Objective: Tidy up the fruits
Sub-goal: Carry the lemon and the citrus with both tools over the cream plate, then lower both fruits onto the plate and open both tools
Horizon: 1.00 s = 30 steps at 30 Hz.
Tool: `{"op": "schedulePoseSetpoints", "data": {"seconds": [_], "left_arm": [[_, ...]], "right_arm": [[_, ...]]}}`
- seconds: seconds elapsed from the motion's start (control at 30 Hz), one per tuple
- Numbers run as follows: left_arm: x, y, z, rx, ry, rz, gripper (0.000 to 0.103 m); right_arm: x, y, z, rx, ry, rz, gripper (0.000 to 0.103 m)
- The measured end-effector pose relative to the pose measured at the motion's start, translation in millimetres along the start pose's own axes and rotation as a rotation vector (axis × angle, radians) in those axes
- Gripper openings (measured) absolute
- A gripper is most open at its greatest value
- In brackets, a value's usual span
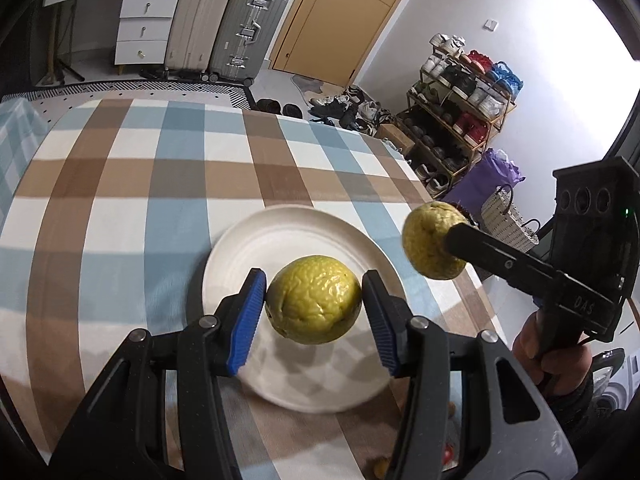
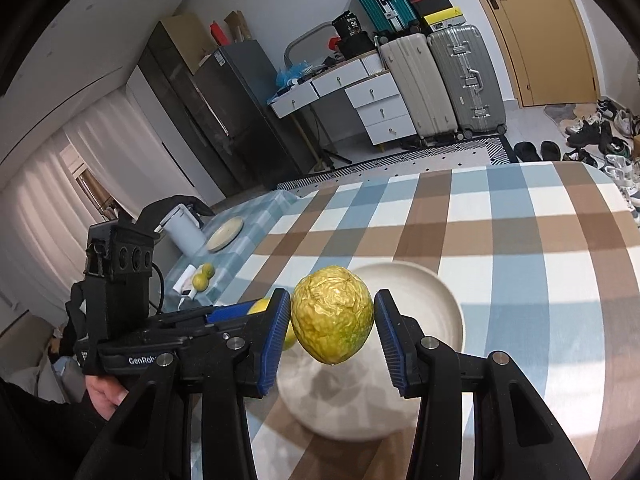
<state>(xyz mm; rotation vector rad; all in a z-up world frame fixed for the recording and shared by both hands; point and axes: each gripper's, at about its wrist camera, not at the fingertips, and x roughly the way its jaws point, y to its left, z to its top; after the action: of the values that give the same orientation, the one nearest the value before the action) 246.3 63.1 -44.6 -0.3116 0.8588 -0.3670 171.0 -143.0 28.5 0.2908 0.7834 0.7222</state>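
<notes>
My left gripper (image 1: 314, 304) is shut on a wrinkled yellow-green fruit (image 1: 314, 300) and holds it in the air above a white plate (image 1: 248, 256) on the checked tablecloth. My right gripper (image 2: 332, 322) is shut on a second wrinkled yellow fruit (image 2: 332, 316), also lifted over the same white plate (image 2: 432, 292). In the left wrist view the right gripper (image 1: 444, 242) and its fruit (image 1: 428, 236) hang to the right of the plate. The left gripper (image 2: 260, 310) shows at the left in the right wrist view, its fruit mostly hidden behind a blue pad.
The table (image 1: 120, 200) wears a blue, brown and white checked cloth. At its far left end lie two small green-yellow fruits (image 2: 202, 276), a second plate (image 2: 225, 233) and a pale jug (image 2: 182, 228). Suitcases, drawers and a shoe rack (image 1: 460, 120) stand beyond the table.
</notes>
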Motion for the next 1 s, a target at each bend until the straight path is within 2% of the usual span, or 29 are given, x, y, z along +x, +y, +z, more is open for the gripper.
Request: {"op": "schedulePoseSetpoints", "data": {"seconds": [0.13,0.23,0.3,0.37,0.43,0.63,0.7,0.73,0.83,0.93,1.0], "left_arm": [[25,6,16,0.015,0.020,0.017,0.046],[44,10,22,0.029,0.042,0.021,0.023],[55,13,23,0.022,0.052,0.018,0.023],[64,15,25,0.044,0.058,0.051,0.023],[71,20,26,0.020,0.075,0.017,0.023],[78,29,27,-0.011,0.080,0.017,0.023],[74,29,27,-0.013,0.072,0.025,0.028],[70,27,26,-0.013,0.064,0.023,0.033],[55,21,25,-0.011,0.037,0.033,0.047],[33,16,24,-0.010,-0.002,0.038,0.057],[19,10,23,-0.007,-0.023,0.048,0.064]], "right_arm": [[25,-12,14,0.016,0.027,0.006,0.044],[43,-22,17,0.030,0.050,-0.007,0.044],[55,-29,18,0.044,0.069,-0.009,0.044],[65,-34,16,0.055,0.087,-0.008,0.044],[75,-39,12,0.061,0.103,-0.022,0.044],[95,-52,3,0.081,0.145,-0.062,0.045],[97,-54,3,0.095,0.146,-0.054,0.046],[96,-52,4,0.090,0.140,-0.029,0.049],[85,-38,7,0.038,0.102,-0.065,0.064],[67,-29,9,0.028,0.064,-0.063,0.066],[53,-24,8,0.030,0.044,-0.069,0.073]]}}
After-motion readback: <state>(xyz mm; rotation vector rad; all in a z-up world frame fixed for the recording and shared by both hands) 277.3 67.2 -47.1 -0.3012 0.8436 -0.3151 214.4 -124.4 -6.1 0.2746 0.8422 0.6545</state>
